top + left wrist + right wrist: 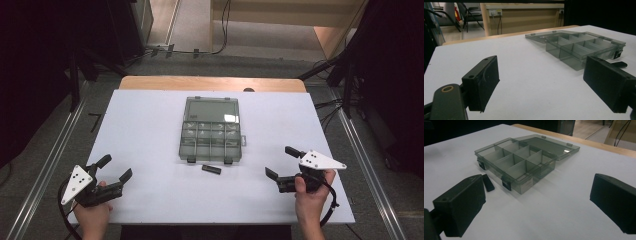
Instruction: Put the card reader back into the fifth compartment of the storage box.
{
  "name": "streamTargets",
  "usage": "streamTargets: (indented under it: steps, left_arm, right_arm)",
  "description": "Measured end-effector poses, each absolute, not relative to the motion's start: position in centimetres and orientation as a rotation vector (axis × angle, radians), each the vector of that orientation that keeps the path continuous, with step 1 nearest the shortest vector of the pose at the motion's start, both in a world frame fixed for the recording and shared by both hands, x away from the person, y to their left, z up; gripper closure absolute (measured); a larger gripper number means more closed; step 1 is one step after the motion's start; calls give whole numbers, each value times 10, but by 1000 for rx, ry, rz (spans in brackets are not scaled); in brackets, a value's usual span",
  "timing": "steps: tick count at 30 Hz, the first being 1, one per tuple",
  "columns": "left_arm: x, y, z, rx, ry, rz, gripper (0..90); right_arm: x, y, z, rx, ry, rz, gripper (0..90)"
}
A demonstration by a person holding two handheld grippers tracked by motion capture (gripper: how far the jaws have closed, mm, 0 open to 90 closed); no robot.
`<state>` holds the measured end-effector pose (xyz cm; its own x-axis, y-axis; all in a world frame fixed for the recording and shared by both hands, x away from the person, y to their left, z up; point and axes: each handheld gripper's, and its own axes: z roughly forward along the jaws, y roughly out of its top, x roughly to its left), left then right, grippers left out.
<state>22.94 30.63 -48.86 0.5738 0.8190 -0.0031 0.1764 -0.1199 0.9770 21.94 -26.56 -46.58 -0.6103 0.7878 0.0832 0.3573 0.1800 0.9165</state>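
A smoky transparent compartment box [211, 135] lies in the middle of the white table [145, 120], its lid folded open flat on the far side. Its compartments look empty. A small black flat piece [211, 169] lies on the table just in front of the box. My left gripper [116, 167] rests at the near left corner, open and holding nothing. My right gripper [280, 161] is at the near right, open as well. In the left gripper view the box [584, 47] and the piece [620, 64] lie beyond the gripper [541, 82]. The right gripper view has the box [521, 162] and the piece [488, 183] ahead of the gripper [536, 202].
A strip of wooden table edge [210, 83] runs along the far side. Metal floor rails [45, 170] flank the table, with cables and dark stands [345, 75] at the back corners. Bare white surface surrounds the box.
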Motion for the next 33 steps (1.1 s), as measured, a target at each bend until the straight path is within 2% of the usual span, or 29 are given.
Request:
streamTargets:
  steps: [33]
  left_arm:
    - [230,306,-489,1629,850,677,139]
  right_arm:
    - [256,-191,-452,878,2334,1388,0]
